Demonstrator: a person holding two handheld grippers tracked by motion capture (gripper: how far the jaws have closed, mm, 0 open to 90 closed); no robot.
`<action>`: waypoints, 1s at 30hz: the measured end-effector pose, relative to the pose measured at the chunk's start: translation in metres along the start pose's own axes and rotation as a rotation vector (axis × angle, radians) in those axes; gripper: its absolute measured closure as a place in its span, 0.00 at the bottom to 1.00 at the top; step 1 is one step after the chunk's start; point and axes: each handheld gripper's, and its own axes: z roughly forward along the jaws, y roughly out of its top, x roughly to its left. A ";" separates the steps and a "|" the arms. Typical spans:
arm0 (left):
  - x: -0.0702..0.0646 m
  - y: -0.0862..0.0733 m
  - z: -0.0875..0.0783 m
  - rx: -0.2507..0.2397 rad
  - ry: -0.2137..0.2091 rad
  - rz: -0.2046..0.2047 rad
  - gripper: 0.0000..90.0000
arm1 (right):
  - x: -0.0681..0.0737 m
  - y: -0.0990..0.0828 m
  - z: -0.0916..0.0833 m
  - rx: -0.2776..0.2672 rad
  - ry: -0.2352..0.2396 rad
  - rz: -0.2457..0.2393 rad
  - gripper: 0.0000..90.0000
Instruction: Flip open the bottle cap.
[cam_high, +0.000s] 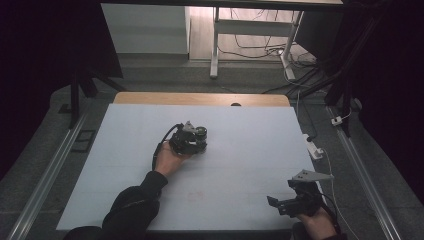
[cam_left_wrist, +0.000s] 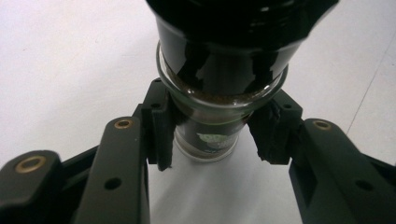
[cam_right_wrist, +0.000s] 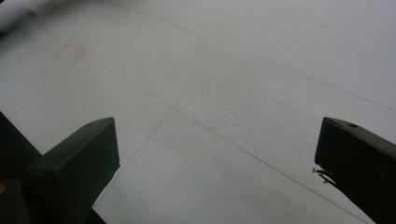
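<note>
My left gripper (cam_high: 194, 141) lies near the middle of the white table (cam_high: 250, 145), held by the person's left hand. In the left gripper view its two black jaws (cam_left_wrist: 217, 137) press from both sides on a small glass jar (cam_left_wrist: 219, 88) with a black lid and brown contents. In the high view the jar (cam_high: 201, 133) is a dark shape at the gripper's far end. My right gripper (cam_high: 276, 204) rests at the near right corner and points left. In the right gripper view its jaws (cam_right_wrist: 217, 158) stand wide apart over bare table, with nothing between them.
A wooden strip (cam_high: 200, 98) runs along the table's far edge. A white power strip (cam_high: 314, 148) and cables lie just off the right edge. A faint red mark (cam_high: 196, 195) shows on the sheet near the front. Metal rails run along both sides on the floor.
</note>
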 end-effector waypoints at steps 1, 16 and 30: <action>0.000 0.000 0.000 0.000 0.000 0.000 0.60 | 0.000 0.000 0.000 -0.001 0.000 0.001 0.00; 0.000 -0.001 0.000 -0.006 -0.003 -0.003 0.60 | -0.001 0.001 -0.007 -0.055 0.006 0.010 0.00; 0.001 -0.001 0.000 -0.003 -0.004 -0.001 0.60 | 0.013 0.015 0.003 -0.068 0.056 -0.071 0.00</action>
